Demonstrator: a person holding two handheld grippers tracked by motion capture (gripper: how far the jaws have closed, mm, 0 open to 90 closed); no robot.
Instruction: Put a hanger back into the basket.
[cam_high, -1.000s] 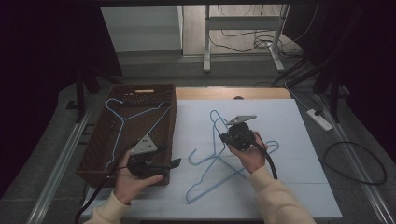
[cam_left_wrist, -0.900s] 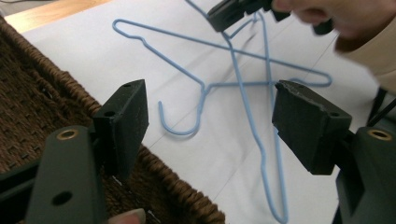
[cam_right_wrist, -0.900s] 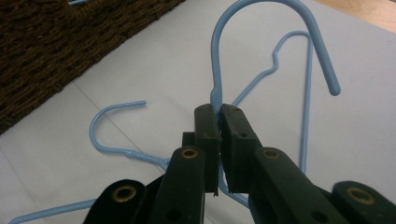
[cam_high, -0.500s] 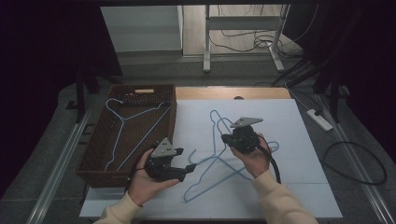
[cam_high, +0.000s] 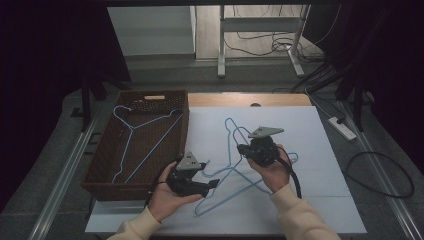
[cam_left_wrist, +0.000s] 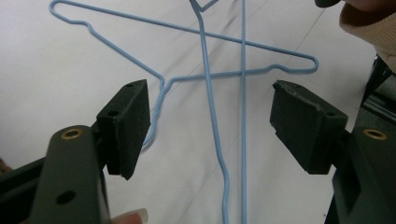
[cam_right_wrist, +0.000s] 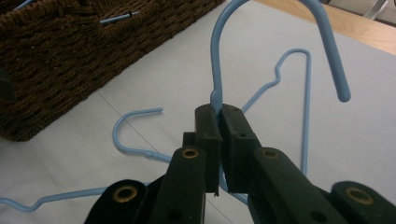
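Observation:
My right gripper (cam_high: 246, 148) is shut on the neck of a blue wire hanger (cam_high: 229, 125), just below its hook (cam_right_wrist: 280, 28); in the right gripper view my right gripper (cam_right_wrist: 218, 109) has its jaws pressed together on the wire. A second blue hanger (cam_left_wrist: 116, 46) lies crossed under it on the white mat, its hook (cam_right_wrist: 122, 122) pointing toward the basket. My left gripper (cam_high: 212, 184) stands open just left of the crossed hangers. In the left gripper view my left gripper (cam_left_wrist: 212, 121) has its pads (cam_left_wrist: 128, 123) wide apart, with the held hanger's wires (cam_left_wrist: 211, 107) on the mat beyond them.
A brown wicker basket (cam_high: 184, 131) stands at the mat's left edge with a third blue hanger (cam_high: 131, 131) inside. Bare white mat (cam_high: 320, 200) lies right of and in front of the hangers. Cables (cam_high: 380, 175) lie on the floor to the right.
My left hand has moved right, away from the basket's near corner and up to the crossed hangers. My right gripper has stayed shut on its hanger, almost still.

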